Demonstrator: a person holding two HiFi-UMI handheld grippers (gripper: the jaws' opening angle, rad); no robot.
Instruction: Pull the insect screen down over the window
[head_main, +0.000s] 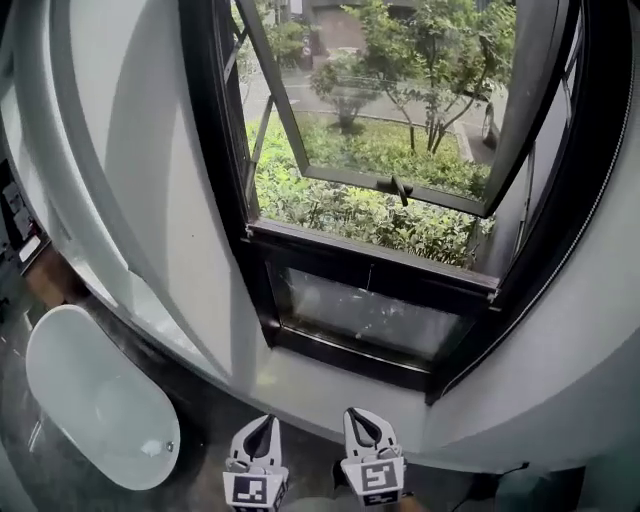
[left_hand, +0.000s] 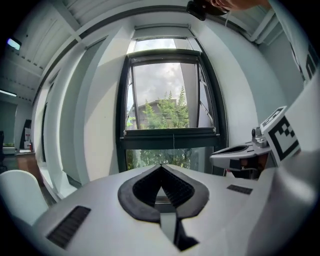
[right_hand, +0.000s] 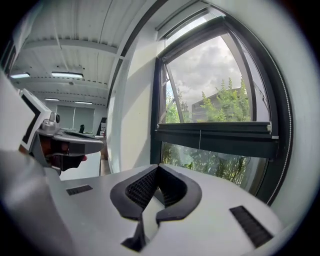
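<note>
The task is looking barely started. In the head view the left gripper (head_main: 260, 435) and right gripper (head_main: 362, 428) are sitting side by side at 6 o'clock, well apart from the window (head_main: 262, 300), which is filling 12 to 3 o'clock. Each gripper view is showing its jaws pressed together with nothing between them.

No mesh is showing across the opening. The leaves outside are reading crisp, so the screen is probably not drawn yet, though I cannot be sure. In the left gripper view it is likely sitting rolled in the pale box (left_hand: 161, 33) at 12 o'clock above the window. A thin cord (left_hand: 174, 141) is hanging from the middle of the cross bar (left_hand: 170, 132). Reaching, gripping and pulling down are all looking left to do.

The frame is looking like black, straight-edged metal. The glass sash (head_main: 400, 180) is tilting outward, and a fixed pane (head_main: 365, 315) is sitting below it. The gripper bodies are showing smooth and white, with black ribbed pads (left_hand: 172, 187).
</note>
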